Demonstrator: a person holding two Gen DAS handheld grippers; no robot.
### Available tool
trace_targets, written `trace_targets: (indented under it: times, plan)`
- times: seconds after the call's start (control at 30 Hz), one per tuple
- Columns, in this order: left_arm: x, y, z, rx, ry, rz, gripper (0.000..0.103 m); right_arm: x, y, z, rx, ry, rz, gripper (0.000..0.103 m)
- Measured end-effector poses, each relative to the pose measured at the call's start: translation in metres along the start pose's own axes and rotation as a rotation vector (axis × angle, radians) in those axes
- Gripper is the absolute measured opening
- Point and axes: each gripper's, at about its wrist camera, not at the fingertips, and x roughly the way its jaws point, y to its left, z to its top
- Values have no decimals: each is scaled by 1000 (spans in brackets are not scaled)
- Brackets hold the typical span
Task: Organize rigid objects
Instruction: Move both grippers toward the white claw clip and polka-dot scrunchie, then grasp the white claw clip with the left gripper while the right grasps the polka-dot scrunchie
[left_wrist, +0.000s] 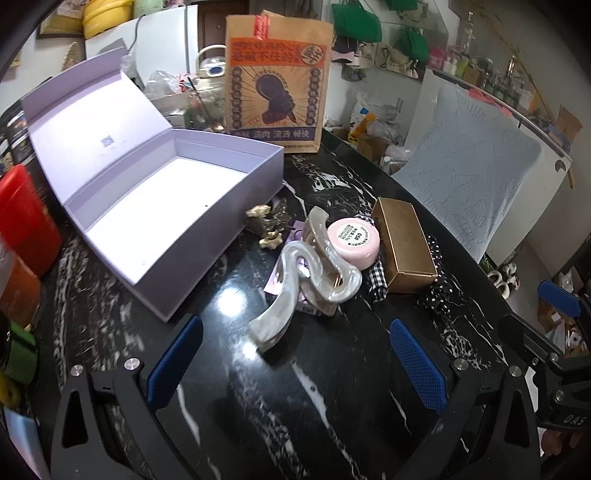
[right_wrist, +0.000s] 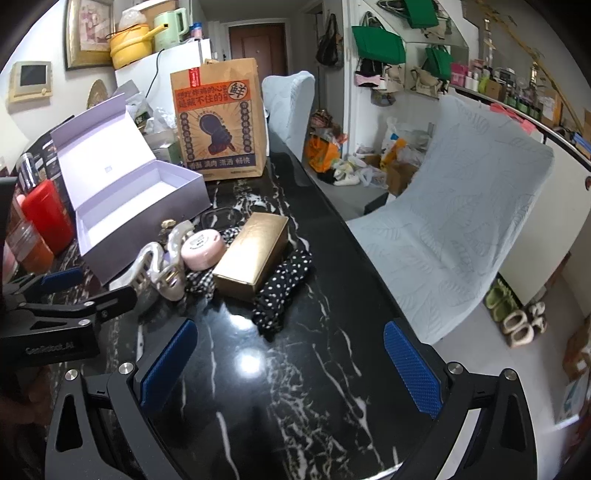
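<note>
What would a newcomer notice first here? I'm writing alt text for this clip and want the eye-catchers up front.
The open lilac box with its lid tipped back sits on the left of the black marble table, nothing visible inside. Right of it lies a small heap: a pearly hair claw, a round pink compact and a gold box resting on dotted fabric. Behind stands a brown paper bag with a bold orange print.

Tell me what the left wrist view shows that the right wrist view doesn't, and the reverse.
Only the left wrist view: the small beige trinkets beside the lavender box, seen clearly.
Only the right wrist view: the slippers on the floor, the brown door.
Both: the open box, pearly hair claw, pink round case, gold box, paper bag.
</note>
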Motion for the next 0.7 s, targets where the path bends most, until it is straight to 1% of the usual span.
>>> trace_targets:
  times: [0.23, 0.4, 0.5, 0.53, 0.57, 0.63, 0.7]
  plan:
    - [23, -5, 10, 25, 27, 11, 103, 21, -6, 6, 1, 22, 12, 103]
    - [36, -3, 15, 23, 41, 4, 103, 36, -7, 9, 4, 47, 25, 103]
    - [42, -2, 18, 17, 44, -21, 102, 44, -6, 11, 1, 60, 30, 103]
    - [44, -1, 19, 16, 43, -28, 101, 46, -7, 12, 1, 62, 32, 103]
    - [46, -2, 20, 17, 41, -31, 97, 49, -7, 13, 1, 66, 38, 102]
    - [50, -2, 22, 20, 44, -35, 92, 53, -7, 15, 2, 72, 44, 100]
    - [52, -2, 23, 23, 47, -39, 91, 57, -8, 15, 4, 80, 51, 99]
